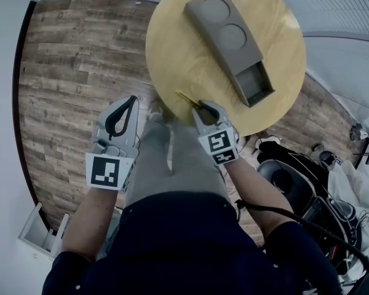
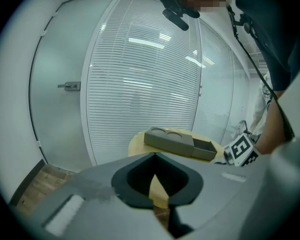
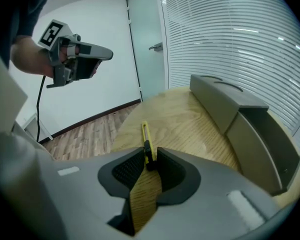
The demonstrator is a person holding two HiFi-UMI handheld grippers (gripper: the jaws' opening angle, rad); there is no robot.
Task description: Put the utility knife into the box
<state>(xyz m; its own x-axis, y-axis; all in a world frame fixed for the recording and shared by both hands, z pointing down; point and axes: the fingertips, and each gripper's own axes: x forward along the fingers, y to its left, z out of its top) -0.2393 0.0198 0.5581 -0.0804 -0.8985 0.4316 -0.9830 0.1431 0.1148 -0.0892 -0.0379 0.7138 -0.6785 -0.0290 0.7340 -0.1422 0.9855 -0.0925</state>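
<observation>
Utility knife [image 1: 186, 97]: yellow, lying at the near edge of the round wooden tabletop [image 1: 172, 48], outside the box [image 1: 230, 39].
Box: grey, farther back on the tabletop, its open compartment facing near right.
Right gripper [image 3: 150, 156]: fingers closed on the knife's black near end.
Left gripper [image 1: 134, 100]: held left of the tabletop over the plank floor [image 1: 67, 72], fingertips together, nothing between them.

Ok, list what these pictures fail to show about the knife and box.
Blade of the utility knife, out or retracted: too small in head and right gripper views.
Knife's near end: head view, covered by the right hand-held gripper.
Box open compartment's floor: shadowed in head view, behind its wall in right gripper view.
</observation>
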